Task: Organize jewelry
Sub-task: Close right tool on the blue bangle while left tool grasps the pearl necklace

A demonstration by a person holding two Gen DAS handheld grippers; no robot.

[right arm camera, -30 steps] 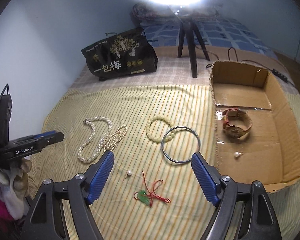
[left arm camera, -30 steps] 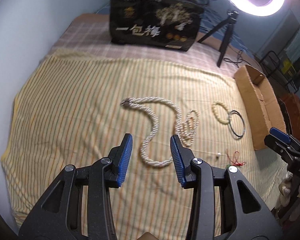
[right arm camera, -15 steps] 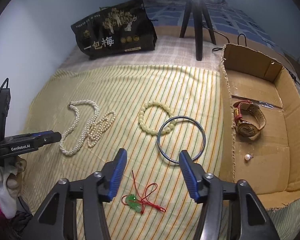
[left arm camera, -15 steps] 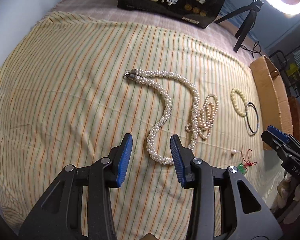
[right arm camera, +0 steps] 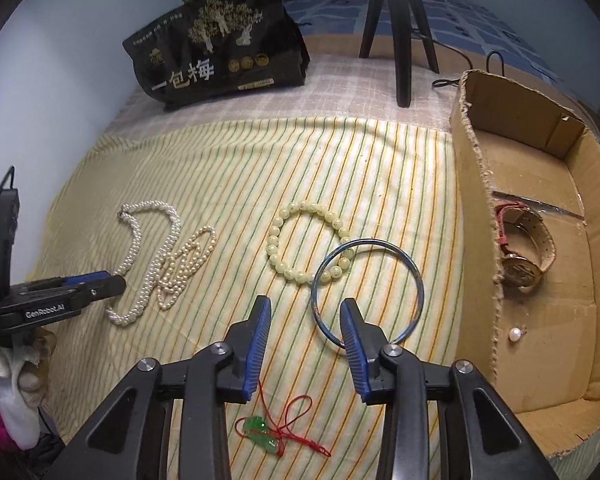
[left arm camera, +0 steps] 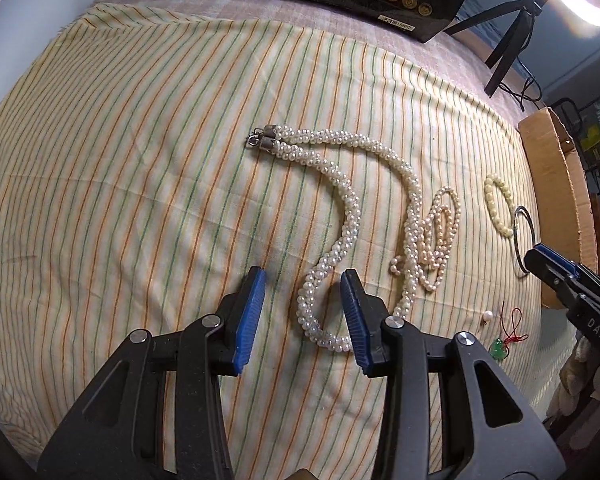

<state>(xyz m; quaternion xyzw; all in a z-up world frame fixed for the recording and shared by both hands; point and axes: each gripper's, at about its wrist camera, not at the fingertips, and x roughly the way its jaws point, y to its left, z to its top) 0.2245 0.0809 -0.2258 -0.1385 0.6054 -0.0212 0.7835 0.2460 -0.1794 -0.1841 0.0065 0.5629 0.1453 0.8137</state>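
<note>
A thick twisted white pearl necklace [left arm camera: 342,216] lies on the striped cloth, with a thinner pinkish pearl strand [left arm camera: 440,236] beside it. My left gripper [left arm camera: 302,286] is open, its jaws on either side of the necklace's near loop. My right gripper [right arm camera: 304,316] is open, low over the near rim of a blue metal bangle [right arm camera: 368,288]. A pale green bead bracelet [right arm camera: 308,242] overlaps the bangle. A green pendant on red cord [right arm camera: 278,438] lies under the right gripper. A loose pearl [left arm camera: 487,316] lies on the cloth.
A cardboard box [right arm camera: 476,184] at the right holds a red-strapped watch [right arm camera: 524,248] and a small pearl [right arm camera: 515,335]. A black printed bag [right arm camera: 216,48] and a tripod [right arm camera: 400,28] stand at the back. The yellow striped cloth [left arm camera: 160,160] covers the surface.
Both grippers moved forward and down toward the cloth. The left one now straddles the necklace loop. The right one's jaws narrowed and it reached the bangle.
</note>
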